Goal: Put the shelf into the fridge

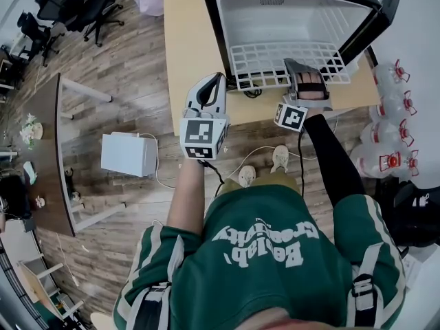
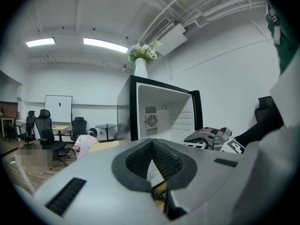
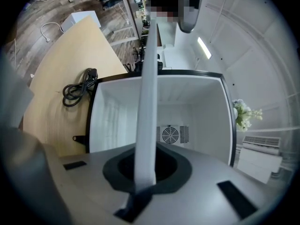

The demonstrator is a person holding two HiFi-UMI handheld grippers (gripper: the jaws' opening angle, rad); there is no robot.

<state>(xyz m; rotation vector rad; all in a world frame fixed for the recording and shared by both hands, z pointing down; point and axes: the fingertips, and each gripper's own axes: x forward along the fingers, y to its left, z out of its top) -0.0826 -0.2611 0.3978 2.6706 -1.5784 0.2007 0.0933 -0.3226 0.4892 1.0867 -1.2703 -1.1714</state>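
A small black fridge (image 1: pixel 214 26) stands open on a light wood table, its white inside bare. The white wire shelf (image 1: pixel 289 64) lies flat across the fridge's opening, its near edge sticking out. My right gripper (image 1: pixel 303 74) is shut on that near edge, right of centre. In the right gripper view the shelf (image 3: pixel 149 78) runs edge-on as a white bar from between the jaws of my right gripper (image 3: pixel 145 167) towards the fridge (image 3: pixel 201 111). My left gripper (image 1: pixel 208 91) hovers left of the shelf, apart from it, shut with nothing in it. The left gripper (image 2: pixel 152 142) points at the fridge (image 2: pixel 161 109).
The fridge door (image 1: pixel 375 16) hangs open at the right. A black power cord (image 3: pixel 77 88) lies coiled on the table (image 1: pixel 185 47) by the fridge's front left corner. A white box (image 1: pixel 129 155) sits on the floor at left, water jugs (image 1: pixel 388 115) at right. A vase of flowers (image 2: pixel 143 57) tops the fridge.
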